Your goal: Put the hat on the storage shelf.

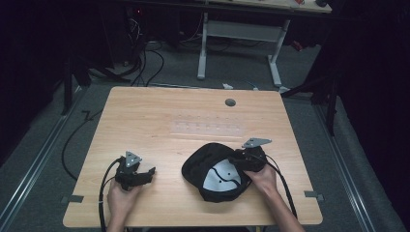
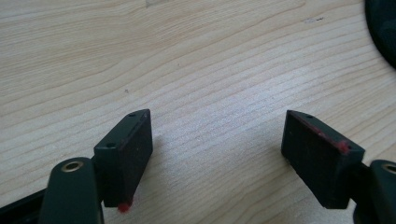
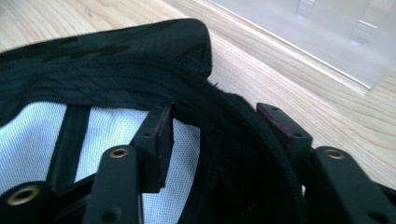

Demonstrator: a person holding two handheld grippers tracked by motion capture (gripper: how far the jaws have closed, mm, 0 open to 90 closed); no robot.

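Observation:
A black cap lies upside down on the wooden table, its white lining facing up. My right gripper straddles the cap's right rim: one jaw is inside over the lining, the other outside. The right gripper is open, with a gap showing between the inner pad and the rim band. At the table's front left, my left gripper rests low over bare wood. The left gripper is wide open with nothing between its pads. The cap's edge shows at the top right of the left gripper view.
A clear plastic rack lies flat on the table just beyond the cap, close to the right gripper. A round cable hole sits near the far edge. Cables and a white desk frame stand on the floor behind.

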